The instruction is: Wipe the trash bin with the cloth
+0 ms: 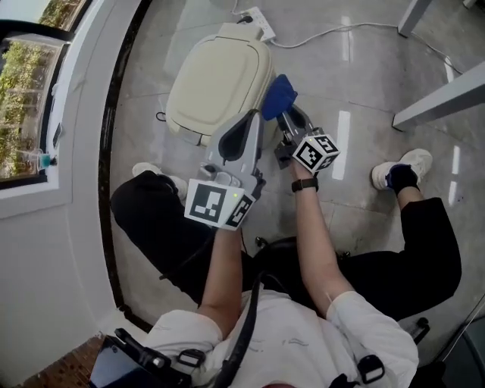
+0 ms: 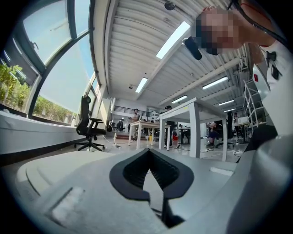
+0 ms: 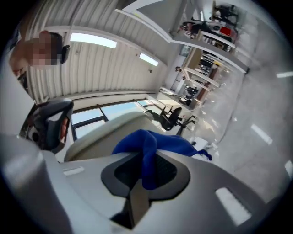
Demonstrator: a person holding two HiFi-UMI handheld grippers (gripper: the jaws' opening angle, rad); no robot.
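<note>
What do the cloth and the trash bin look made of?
The cloth looks like soft blue fabric, maybe microfibre: matte, folding limply. The trash bin looks like hard cream plastic, smooth and satin: moulded rounded edges, even colour.

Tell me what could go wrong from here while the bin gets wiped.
The blue cloth is pinched by only a narrow fold in the fingers of the right gripper; rubbing may tug it free. The left gripper is shut on nothing, so the cream plastic trash bin may slide under pressure toward the white power strip behind it.
</note>
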